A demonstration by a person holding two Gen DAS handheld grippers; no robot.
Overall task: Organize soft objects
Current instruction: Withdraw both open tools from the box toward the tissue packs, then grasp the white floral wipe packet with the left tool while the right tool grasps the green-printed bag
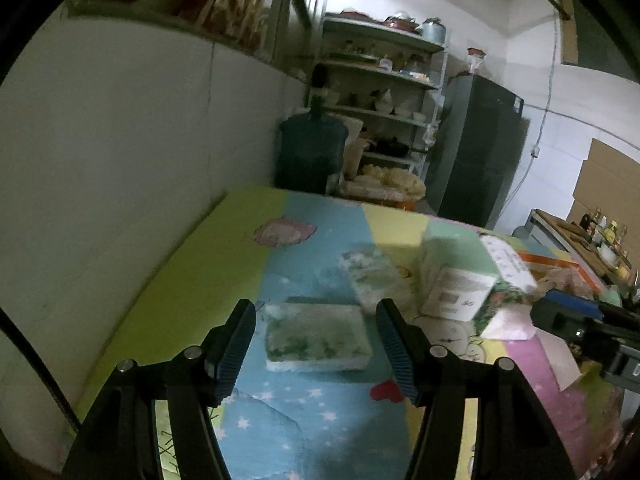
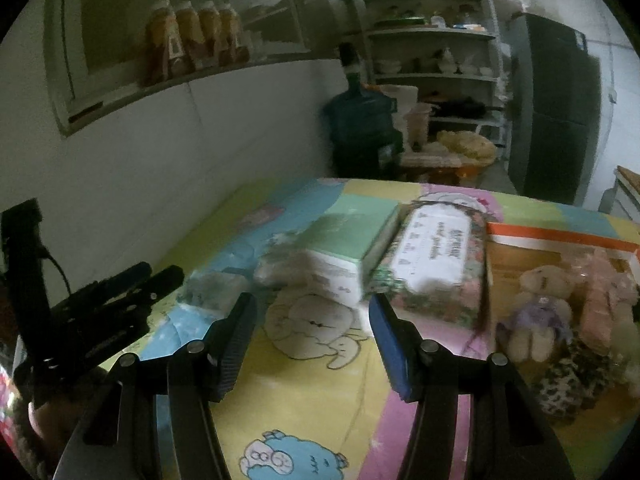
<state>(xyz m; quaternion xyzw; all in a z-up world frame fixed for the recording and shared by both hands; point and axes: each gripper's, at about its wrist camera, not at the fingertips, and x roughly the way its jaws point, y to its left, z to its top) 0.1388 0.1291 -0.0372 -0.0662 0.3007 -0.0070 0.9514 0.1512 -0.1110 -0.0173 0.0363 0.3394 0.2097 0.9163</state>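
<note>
The left gripper (image 1: 316,344) hangs open and empty over a bench (image 1: 192,280) covered in a pastel cartoon cloth. A flat green-and-white tissue pack (image 1: 318,336) lies straight ahead between its fingers, untouched, long axis crosswise. The right gripper (image 2: 312,336), also open and empty, is farther from that pack. Beyond sit a second pack (image 1: 374,276), two upright tissue boxes (image 2: 436,268) and a box of plush toys (image 2: 560,300).
</note>
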